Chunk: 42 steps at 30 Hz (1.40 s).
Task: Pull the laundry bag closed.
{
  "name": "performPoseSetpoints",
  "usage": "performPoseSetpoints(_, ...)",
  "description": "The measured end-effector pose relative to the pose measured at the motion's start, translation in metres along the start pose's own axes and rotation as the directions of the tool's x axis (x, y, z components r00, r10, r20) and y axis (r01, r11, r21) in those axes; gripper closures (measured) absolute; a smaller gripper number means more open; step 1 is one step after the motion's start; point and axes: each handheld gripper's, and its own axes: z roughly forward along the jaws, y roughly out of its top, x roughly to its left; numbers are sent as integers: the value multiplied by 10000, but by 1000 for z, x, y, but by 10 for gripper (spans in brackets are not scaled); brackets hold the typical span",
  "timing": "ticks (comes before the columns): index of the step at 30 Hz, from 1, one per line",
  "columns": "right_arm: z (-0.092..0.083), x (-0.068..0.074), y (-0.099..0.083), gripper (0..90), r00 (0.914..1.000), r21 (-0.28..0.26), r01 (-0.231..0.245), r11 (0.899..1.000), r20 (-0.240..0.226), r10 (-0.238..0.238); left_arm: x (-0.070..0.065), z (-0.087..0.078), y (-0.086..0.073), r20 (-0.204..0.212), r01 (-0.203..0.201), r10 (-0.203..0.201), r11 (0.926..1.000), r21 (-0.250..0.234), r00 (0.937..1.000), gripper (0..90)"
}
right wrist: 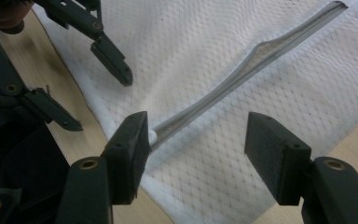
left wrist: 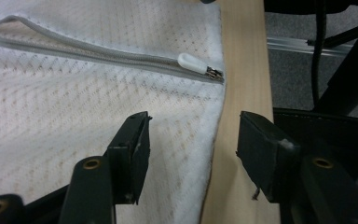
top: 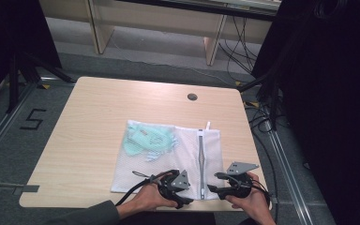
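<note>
A white mesh bag (top: 168, 159) lies flat on the desk (top: 84, 136), near the edge by the person. A grey zipper (top: 201, 161) runs across it, and its white pull tab (left wrist: 193, 63) sits at the near end. Something green (top: 145, 139) is inside the bag at the far left. The left gripper (left wrist: 193, 140) has its jaws open over the bag's edge, with nothing pinched. The right gripper (right wrist: 198, 144) has open jaws over the zipper's near end.
</note>
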Motion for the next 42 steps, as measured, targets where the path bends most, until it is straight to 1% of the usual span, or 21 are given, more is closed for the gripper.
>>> performPoseSetpoints(2,0,0,0,409,10000,-17,72,10000,-17,-72,1,3,1,53,-91,90,9998,175,9999,450)
performPoseSetpoints(3,4,1,-1,409,10000,-394,-21,9992,30,22,0,5,1,84,-57,55,9998,200,9999,452)
performPoseSetpoints(5,1,-1,1,412,9997,-6,245,9997,-29,-245,1,7,2,74,-217,215,9996,194,9997,456)
performPoseSetpoints(12,3,2,0,430,9995,-24,230,9997,-210,-231,2,7,5,167,-356,351,9990,287,9992,574)
performPoseSetpoints(14,2,1,1,431,9992,69,338,9994,-220,-337,2,7,5,209,-404,398,9988,288,9990,675)
performPoseSetpoints(15,4,3,0,431,9997,-105,81,9999,-227,-83,2,7,5,167,-420,416,9988,267,9990,718)
performPoseSetpoints(21,6,3,0,444,9987,-126,367,9992,-359,-371,4,7,4,81,-488,487,9987,135,9988,869)
performPoseSetpoints(24,8,7,0,462,9965,183,561,9983,-637,-548,4,8,3,4,-398,398,9992,-37,9992,879)
performPoseSetpoints(25,10,9,0,472,9962,8,409,9992,-766,-407,5,8,3,-4,-492,492,9988,-27,9988,880)
performPoseSetpoints(26,8,7,1,482,9936,364,778,9963,-855,-745,5,8,4,30,-461,461,9989,-18,9989,880)
performPoseSetpoints(27,12,8,0,488,9935,35,751,9972,-861,-745,5,8,3,37,-345,345,9994,-1,9994,881)
performPoseSetpoints(28,10,8,1,500,9907,434,922,9948,-1042,-873,5,8,3,49,-359,359,9994,-3,9993,881)
performPoseSetpoints(30,12,8,1,520,9886,506,1080,9929,-1106,-1019,5,8,4,46,-382,382,9993,-3,9993,881)
performPoseSetpoints(31,12,9,1,531,9888,625,995,9931,-1181,-916,6,8,4,2,-523,523,9986,-16,9986,882)
performPoseSetpoints(33,16,10,0,551,9871,423,1039,9937,-1271,-978,5,7,4,45,-305,305,9995,-25,9995,882)
performPoseSetpoints(34,15,11,2,557,9856,780,1112,9907,-1368,-998,6,7,4,79,-311,312,9995,-4,9995,882)
performPoseSetpoints(36,17,11,2,571,9831,899,1266,9879,-1440,-1129,6,7,4,30,-341,341,9994,-26,9994,882)
performPoseSetpoints(37,19,13,1,576,9835,718,1159,9907,-1475,-1044,6,6,4,21,-334,334,9994,-28,9994,882)
performPoseSetpoints(38,19,11,2,593,9791,957,1524,9837,-1503,-1371,6,6,5,97,-245,245,9997,-36,9997,882)
performPoseSetpoints(40,19,12,2,603,9803,1132,1322,9847,-1622,-1130,7,6,5,116,-169,170,9998,-89,9998,882)
performPoseSetpoints(42,23,14,1,619,9804,864,1233,9886,-1648,-1079,7,5,5,134,-154,156,9998,-113,9998,882)
